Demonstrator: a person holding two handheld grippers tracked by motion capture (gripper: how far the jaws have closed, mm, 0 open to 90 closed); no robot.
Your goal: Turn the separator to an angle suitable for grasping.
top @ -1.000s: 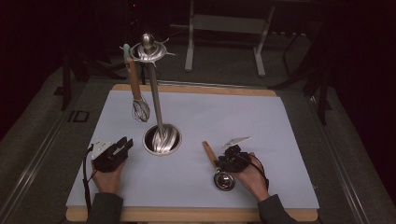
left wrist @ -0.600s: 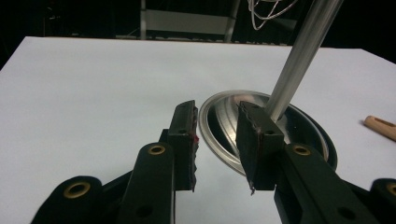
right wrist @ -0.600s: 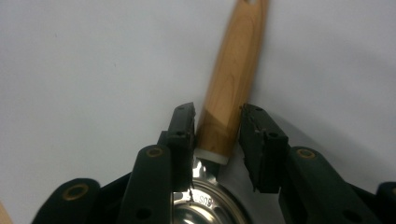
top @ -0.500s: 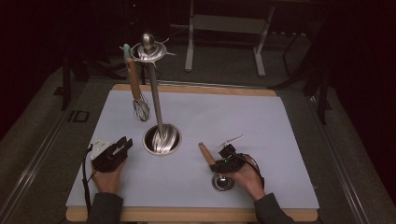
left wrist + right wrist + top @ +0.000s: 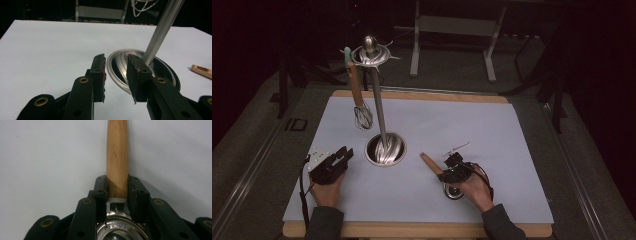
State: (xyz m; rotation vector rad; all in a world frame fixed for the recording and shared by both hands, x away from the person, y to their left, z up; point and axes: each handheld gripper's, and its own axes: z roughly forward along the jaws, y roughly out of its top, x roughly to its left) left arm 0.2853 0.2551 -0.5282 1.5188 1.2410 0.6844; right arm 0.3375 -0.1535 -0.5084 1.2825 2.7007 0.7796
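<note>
A utensil with a wooden handle (image 5: 430, 163) and a round metal bowl (image 5: 454, 191) lies on the white mat (image 5: 492, 135), front right. My right gripper (image 5: 453, 166) sits over its neck. In the right gripper view, the gripper (image 5: 117, 181) has its pads pressed on both sides of the wooden handle (image 5: 117, 152), just above the metal bowl (image 5: 121, 230); its jaws have just been closing on it. My left gripper (image 5: 346, 152) rests at the front left, open and with nothing in it. In its own view, that gripper (image 5: 115, 58) points at the stand's round metal base (image 5: 117, 68).
A metal utensil stand rises from its base (image 5: 385, 150) at mid-table, its pole (image 5: 160, 32) leaning up to a hook ring (image 5: 371, 52). A whisk (image 5: 362, 116) with a wooden handle hangs from that ring. Dark floor and a metal frame lie beyond the table's far edge.
My right gripper has shifted slightly left over the utensil's neck and closed onto the wooden handle. The left gripper, the stand and the whisk have stayed put.
</note>
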